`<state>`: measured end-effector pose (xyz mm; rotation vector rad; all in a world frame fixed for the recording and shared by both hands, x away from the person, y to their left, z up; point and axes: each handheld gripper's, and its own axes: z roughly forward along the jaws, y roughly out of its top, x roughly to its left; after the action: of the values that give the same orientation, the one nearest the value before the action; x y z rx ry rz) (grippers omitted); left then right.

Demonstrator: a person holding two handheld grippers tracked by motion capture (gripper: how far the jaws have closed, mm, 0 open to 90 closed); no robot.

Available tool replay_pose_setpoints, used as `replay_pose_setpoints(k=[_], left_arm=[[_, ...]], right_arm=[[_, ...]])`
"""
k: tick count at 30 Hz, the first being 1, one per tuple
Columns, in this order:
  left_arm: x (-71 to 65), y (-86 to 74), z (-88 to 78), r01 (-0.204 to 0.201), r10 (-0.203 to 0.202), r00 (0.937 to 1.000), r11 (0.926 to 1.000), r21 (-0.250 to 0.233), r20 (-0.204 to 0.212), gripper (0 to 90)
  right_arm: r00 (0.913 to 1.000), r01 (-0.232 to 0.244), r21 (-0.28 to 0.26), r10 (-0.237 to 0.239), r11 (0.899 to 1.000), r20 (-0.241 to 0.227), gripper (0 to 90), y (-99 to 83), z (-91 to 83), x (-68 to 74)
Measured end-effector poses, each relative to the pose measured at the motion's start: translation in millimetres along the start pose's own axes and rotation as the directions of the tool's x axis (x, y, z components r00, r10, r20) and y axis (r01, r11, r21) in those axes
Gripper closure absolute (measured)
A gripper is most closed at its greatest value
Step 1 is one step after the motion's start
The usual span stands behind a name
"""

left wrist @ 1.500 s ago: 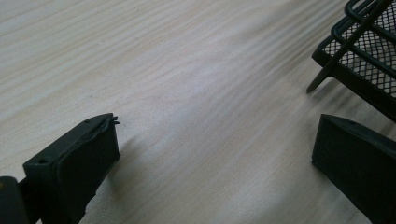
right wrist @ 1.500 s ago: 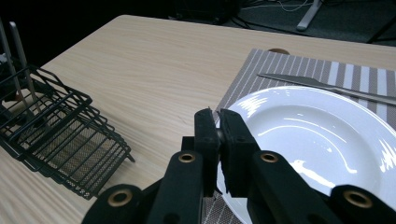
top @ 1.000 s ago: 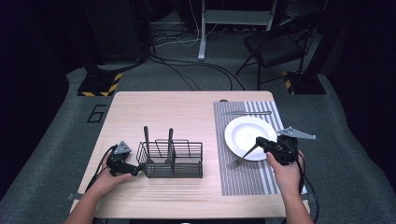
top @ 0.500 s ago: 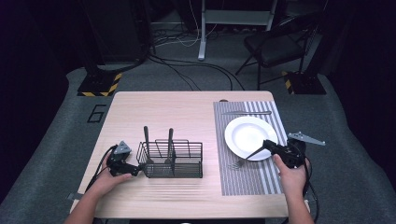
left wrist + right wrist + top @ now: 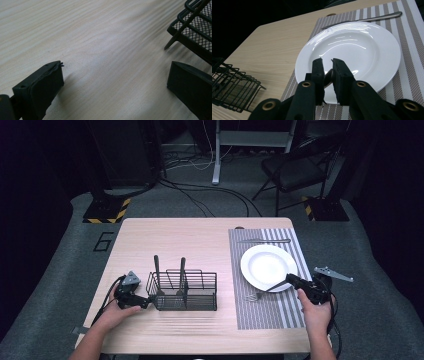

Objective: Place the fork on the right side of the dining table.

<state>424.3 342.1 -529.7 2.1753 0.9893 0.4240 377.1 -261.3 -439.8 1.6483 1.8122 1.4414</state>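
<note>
Fork handle sat pinched between the fingers of my right gripper, the jaws nearly together with only that metal handle in the narrow gap; they had just eased open a little, yet the pads were pressing on it. In the high view the right gripper pointed left, and the fork ran out beyond its fingertips, slanting down so the tines lay on the striped placemat, just in front of the near rim of the white plate. Looking along those fingers, I saw the plate directly ahead and partly beneath the tips, with a knife lying on the placemat past the plate's far rim. My left gripper rested low over the wooden table, its fingers spread wide apart with bare wood between them. The black wire basket stood just beyond its fingertips; its corner showed ahead of the right-hand finger. Two dark-handled utensils stood upright in that basket.
</note>
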Motion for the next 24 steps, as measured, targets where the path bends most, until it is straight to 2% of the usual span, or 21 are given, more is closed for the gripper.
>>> replay_pose_setpoints(k=[6,24], left_arm=[[-0.1,0.0,0.1,0.002,-0.002,1.0000,1.0000,0.000,0.001,0.2],[-0.2,-0.1,0.1,0.003,-0.003,1.0000,1.0000,-0.001,0.001,0.2]], right_arm=[[0.9989,-0.047,0.005,0.047,0.999,-0.002,79.5,-5.7,-1.3,-8.5],[0.9939,-0.110,0.009,0.110,0.994,0.013,77.4,-17.4,-0.1,-29.8]])
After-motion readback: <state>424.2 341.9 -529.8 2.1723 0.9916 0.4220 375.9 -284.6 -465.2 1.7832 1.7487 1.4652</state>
